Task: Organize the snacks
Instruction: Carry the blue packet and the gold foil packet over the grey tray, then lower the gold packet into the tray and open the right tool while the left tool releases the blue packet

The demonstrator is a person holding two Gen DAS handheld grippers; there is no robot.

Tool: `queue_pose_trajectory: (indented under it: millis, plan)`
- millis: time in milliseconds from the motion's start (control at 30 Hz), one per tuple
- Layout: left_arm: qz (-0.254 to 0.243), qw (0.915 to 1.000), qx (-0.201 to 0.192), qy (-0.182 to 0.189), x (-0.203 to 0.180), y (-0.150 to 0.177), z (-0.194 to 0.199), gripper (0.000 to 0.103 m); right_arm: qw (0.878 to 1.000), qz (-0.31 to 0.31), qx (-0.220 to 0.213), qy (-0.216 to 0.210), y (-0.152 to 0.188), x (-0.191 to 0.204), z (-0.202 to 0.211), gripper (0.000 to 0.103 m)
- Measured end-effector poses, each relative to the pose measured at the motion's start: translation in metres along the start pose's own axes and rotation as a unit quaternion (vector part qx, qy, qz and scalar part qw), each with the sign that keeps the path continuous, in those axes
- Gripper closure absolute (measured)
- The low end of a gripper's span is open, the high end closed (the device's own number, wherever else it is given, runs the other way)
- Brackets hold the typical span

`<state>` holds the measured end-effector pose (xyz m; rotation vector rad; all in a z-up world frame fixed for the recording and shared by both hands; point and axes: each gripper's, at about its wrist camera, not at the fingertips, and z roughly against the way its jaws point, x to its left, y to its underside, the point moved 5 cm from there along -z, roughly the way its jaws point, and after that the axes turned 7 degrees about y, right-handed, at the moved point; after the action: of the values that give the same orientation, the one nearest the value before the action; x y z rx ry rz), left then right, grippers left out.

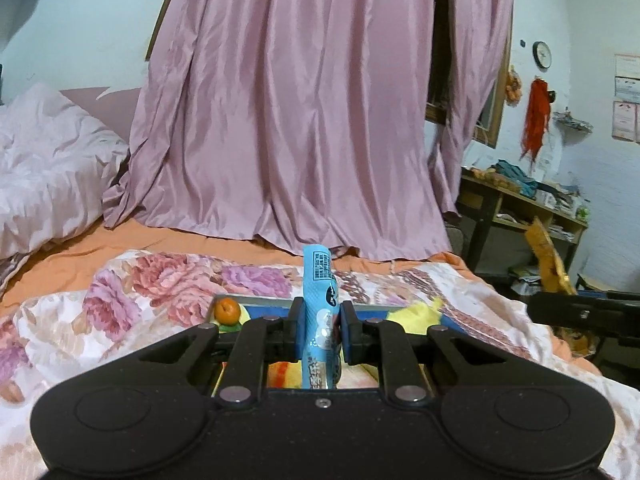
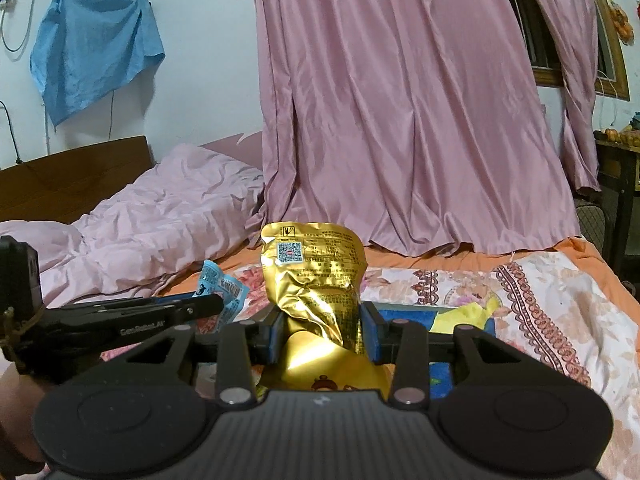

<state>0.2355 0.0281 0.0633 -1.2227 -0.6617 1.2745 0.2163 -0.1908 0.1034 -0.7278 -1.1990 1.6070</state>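
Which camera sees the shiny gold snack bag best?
The right wrist view: the gold snack bag fills the middle, pinched between the right gripper's jaws. The left wrist view shows only a gold sliver at its right edge.

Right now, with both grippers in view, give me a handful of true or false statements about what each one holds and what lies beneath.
1. The left gripper is shut on a blue snack packet. True.
2. The right gripper is open and holds nothing. False: it clamps a gold snack bag.
3. An orange fruit lies below the left gripper, in the tray. True.
4. The curtain is green. False: it is pink.
5. The gold snack bag rests flat on the floral blanket. False: it is held upright.
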Motion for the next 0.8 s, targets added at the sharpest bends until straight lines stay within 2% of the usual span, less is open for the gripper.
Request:
queue_pose_trajectory:
  millis: [300, 533, 800]
  plan:
    - [0.002, 0.9998, 0.014, -0.015, 0.027, -0.005, -0.052, 0.085, 1.0, 0.015, 0.019, -0.004, -0.004, 0.009, -0.056, 0.06]
    - [0.002, 0.999, 0.035, -0.029, 0.038, 0.009, -0.079, 0.085, 0.998, 0.024, 0.055, -0.008, 0.012, 0.022, -0.102, 0.06]
    - [-0.008, 0.9975, 0.058, -0.039, 0.047, 0.022, -0.099, 0.085, 0.996, 0.032, 0.087, 0.002, 0.03, 0.022, -0.134, 0.06]
